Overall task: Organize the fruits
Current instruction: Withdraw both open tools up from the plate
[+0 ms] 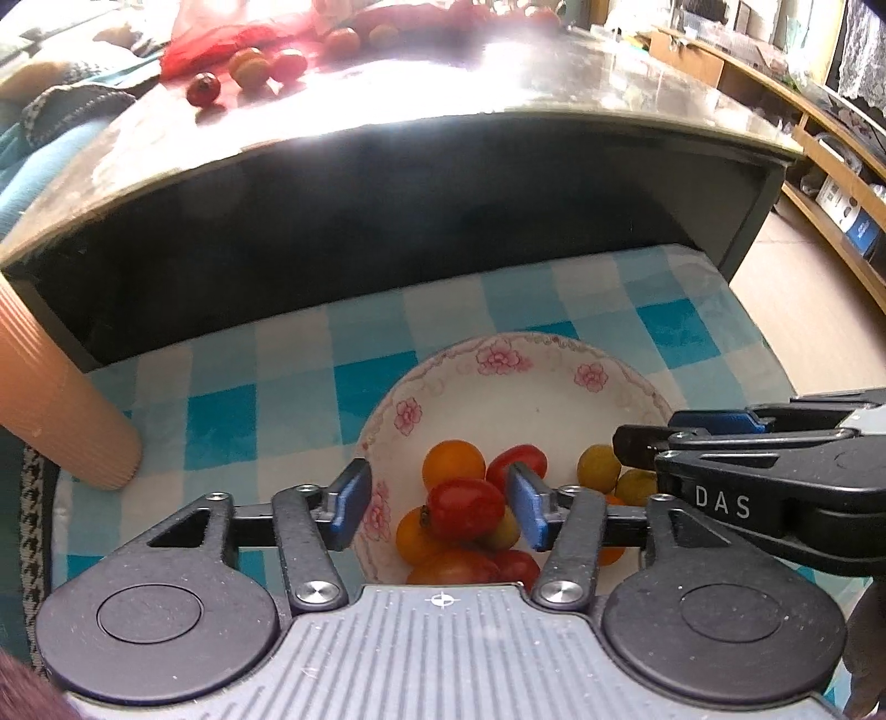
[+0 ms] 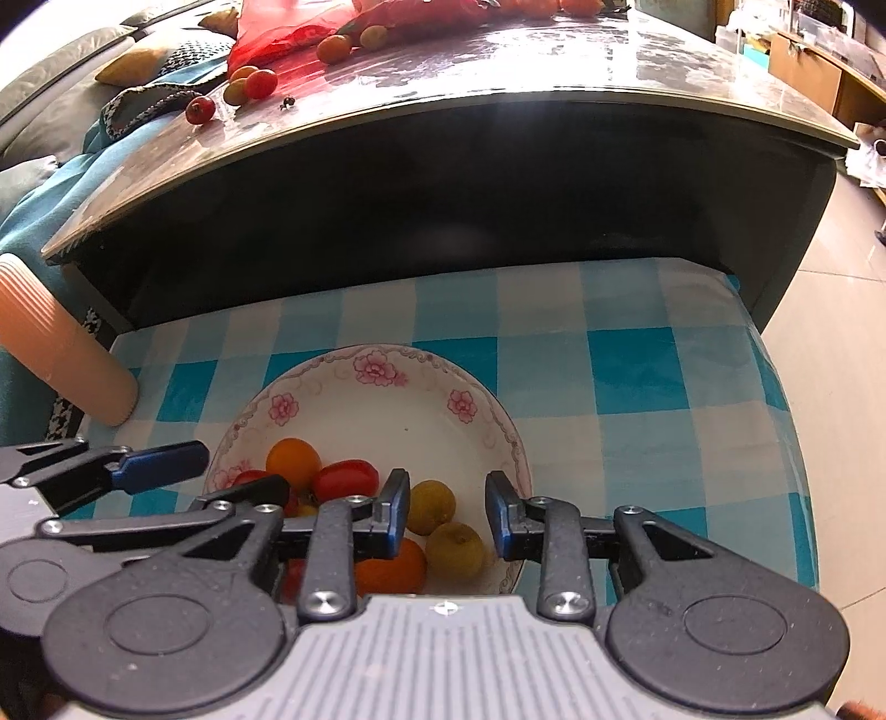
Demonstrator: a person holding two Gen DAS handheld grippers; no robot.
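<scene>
A white floral bowl (image 1: 501, 368) (image 2: 382, 387) stands on a blue checked cloth and holds several red, orange and yellow cherry tomatoes (image 1: 464, 507) (image 2: 346, 479). My left gripper (image 1: 437, 501) is open and empty just above the bowl's left part. My right gripper (image 2: 447, 518) is open and empty over the yellow tomatoes (image 2: 434, 507) at the bowl's right. More tomatoes (image 1: 252, 69) (image 2: 252, 86) lie loose on the table top behind, beside a red plastic bag (image 1: 221, 39) (image 2: 277, 27).
A dark table (image 1: 387, 138) (image 2: 443, 111) with a glossy top overhangs the cloth-covered stool (image 1: 664, 321) (image 2: 637, 360). A ribbed peach cylinder (image 1: 50, 399) (image 2: 61, 354) leans at the left. A sofa with cushions is at far left, shelves at right.
</scene>
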